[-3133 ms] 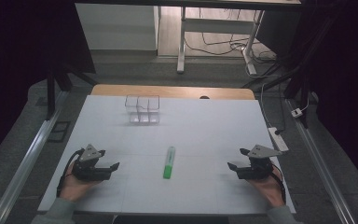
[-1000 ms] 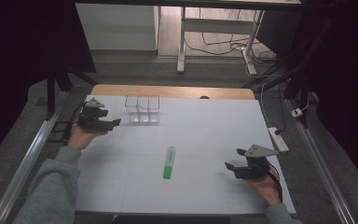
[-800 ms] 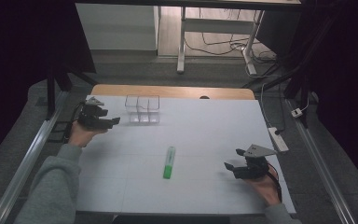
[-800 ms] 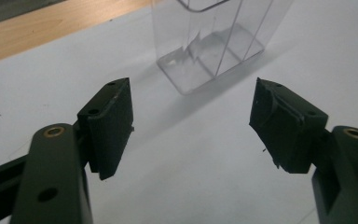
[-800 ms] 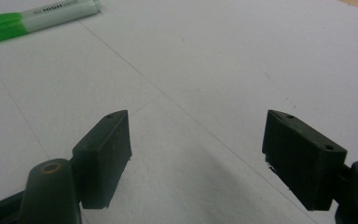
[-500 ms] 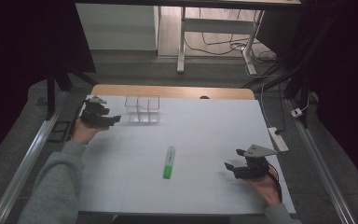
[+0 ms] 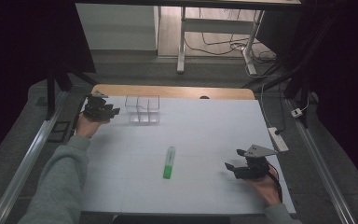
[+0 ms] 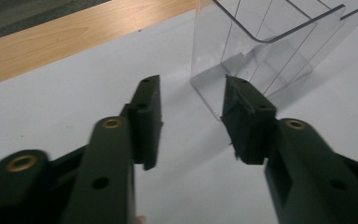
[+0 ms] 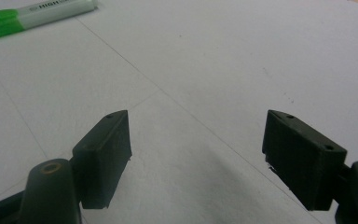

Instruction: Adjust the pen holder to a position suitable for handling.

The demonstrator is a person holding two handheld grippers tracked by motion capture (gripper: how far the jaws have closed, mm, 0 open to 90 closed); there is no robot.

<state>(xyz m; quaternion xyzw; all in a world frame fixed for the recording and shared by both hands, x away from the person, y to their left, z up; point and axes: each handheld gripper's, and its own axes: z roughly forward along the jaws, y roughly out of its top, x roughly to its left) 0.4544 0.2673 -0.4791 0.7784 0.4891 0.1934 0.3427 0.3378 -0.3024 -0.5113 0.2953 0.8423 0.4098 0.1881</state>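
Note:
A clear plastic organiser box (image 7: 142, 109) with several compartments stands at the back left of the white table top (image 7: 205, 130). My left gripper (image 7: 114, 112) is just left of it, open, with nothing between its jaws. In the left gripper view the box (image 8: 265, 51) rises just beyond the open left gripper (image 8: 191, 121), its near corner close to the right jaw. A green highlighter (image 7: 168, 162) lies flat near the table's middle. My right gripper (image 7: 229, 168) rests open at the front right, apart from the highlighter (image 9: 32, 16), which lies far off beyond the right gripper (image 9: 198, 149).
A wooden strip (image 7: 177, 92) runs along the table's far edge. A white power strip (image 7: 278, 139) lies by the right edge. Metal rails (image 7: 25, 163) flank the table. Chair and desk legs with cables (image 7: 214, 46) stand beyond.
My left gripper has travelled from the front left to the back left, beside the clear box, and in the last second sank slightly. The right gripper has barely moved.

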